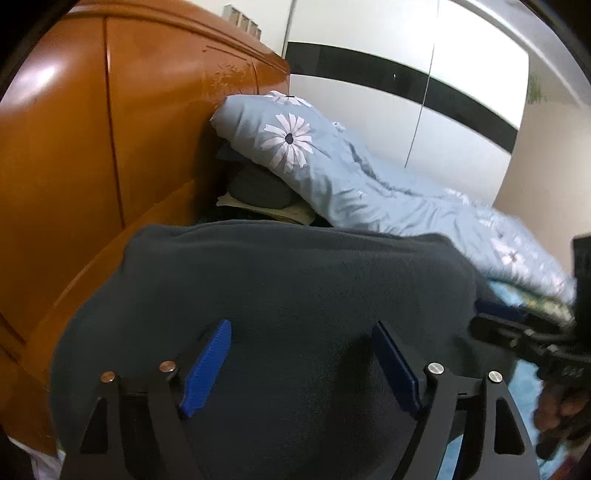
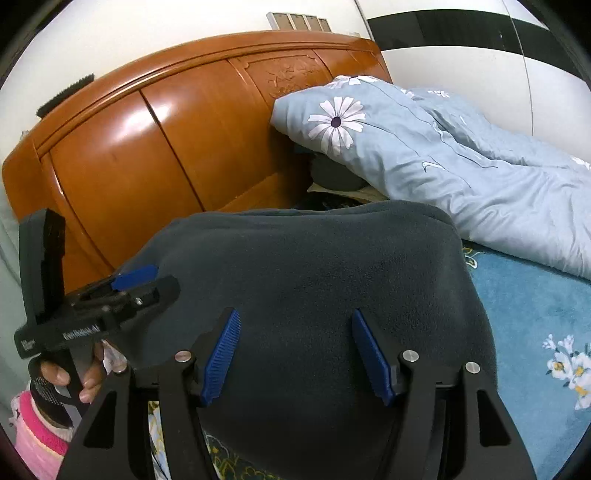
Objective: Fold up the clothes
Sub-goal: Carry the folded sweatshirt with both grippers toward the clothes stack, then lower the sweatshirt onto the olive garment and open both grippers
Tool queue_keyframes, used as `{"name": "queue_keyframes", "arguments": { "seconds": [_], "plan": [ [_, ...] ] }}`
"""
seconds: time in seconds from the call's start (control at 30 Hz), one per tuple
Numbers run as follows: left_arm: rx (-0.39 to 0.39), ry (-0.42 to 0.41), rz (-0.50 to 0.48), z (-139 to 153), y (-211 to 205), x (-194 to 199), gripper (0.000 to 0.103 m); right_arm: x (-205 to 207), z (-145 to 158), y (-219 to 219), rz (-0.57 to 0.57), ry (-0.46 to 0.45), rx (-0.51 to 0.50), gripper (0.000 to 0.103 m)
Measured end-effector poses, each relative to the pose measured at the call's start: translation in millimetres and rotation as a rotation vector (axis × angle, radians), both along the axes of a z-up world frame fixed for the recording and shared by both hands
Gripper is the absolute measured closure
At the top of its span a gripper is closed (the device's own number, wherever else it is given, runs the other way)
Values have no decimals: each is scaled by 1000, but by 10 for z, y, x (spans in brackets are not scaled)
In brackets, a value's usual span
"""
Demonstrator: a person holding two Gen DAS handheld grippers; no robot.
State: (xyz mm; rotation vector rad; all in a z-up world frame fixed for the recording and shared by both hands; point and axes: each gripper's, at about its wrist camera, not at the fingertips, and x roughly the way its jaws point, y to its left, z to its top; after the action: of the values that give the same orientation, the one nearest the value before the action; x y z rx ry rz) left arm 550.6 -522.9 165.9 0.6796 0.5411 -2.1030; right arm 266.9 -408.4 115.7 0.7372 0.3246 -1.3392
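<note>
Floral blue duvet (image 2: 461, 162) against orange wooden headboard (image 2: 147, 147), above blue bedsheet (image 2: 535, 295).

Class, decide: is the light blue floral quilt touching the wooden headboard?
Touching: in the right wrist view, the quilt's upper corner presses against the headboard, no gap visible.

A glossy orange-brown wooden headboard (image 2: 155, 147) curves across the back of the bed, its panels catching bright patches of light; one panel bears a carved relief (image 2: 291, 75). Against it leans a pale blue quilt (image 2: 461, 155) printed with white daisies, bunched along the bed and lying over a dark pillow (image 2: 334, 177). The bed is covered by a blue sheet (image 2: 535, 314) with a white flower pattern. Behind stands a white wall (image 1: 388, 118) crossed by a broad black band (image 1: 369, 68). A row of small switch plates (image 2: 299, 21) sits on the wall above the headboard.
</note>
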Motion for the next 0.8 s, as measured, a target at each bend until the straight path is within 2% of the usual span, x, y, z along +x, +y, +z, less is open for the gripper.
{"name": "queue_keyframes", "arguments": {
  "seconds": [0.03, 0.13, 0.23, 0.3, 0.4, 0.53, 0.7, 0.77, 0.8],
  "plan": [
    [-6, 4, 7, 32, 34, 8, 21, 17, 47, 46, 2, 2, -11, 38],
    [-13, 92, 18, 149, 182, 118, 21, 81, 185, 241, 6, 27, -57, 38],
    [-40, 149, 52, 185, 416, 226, 21, 102, 199, 449, 1, 23, -94, 38],
    [-75, 123, 89, 137, 600, 242, 21, 112, 112, 604, 3, 23, -104, 36],
    [-119, 81, 123, 3, 887, 249, 20, 163, -66, 804, -2, 70, -92, 35],
    [-98, 86, 148, -227, 1151, 260, 18, 234, -306, 1068, -10, 138, -75, 35],
    [-85, 66, 178, -496, 1425, 189, 13, 266, -512, 1289, -4, 163, -95, 33],
    [-97, 51, 173, -594, 1553, 128, 12, 263, -595, 1374, 15, 166, -94, 31],
    [-104, 42, 172, -635, 1612, 95, 12, 262, -634, 1413, 18, 175, -94, 26]
  ]
}}
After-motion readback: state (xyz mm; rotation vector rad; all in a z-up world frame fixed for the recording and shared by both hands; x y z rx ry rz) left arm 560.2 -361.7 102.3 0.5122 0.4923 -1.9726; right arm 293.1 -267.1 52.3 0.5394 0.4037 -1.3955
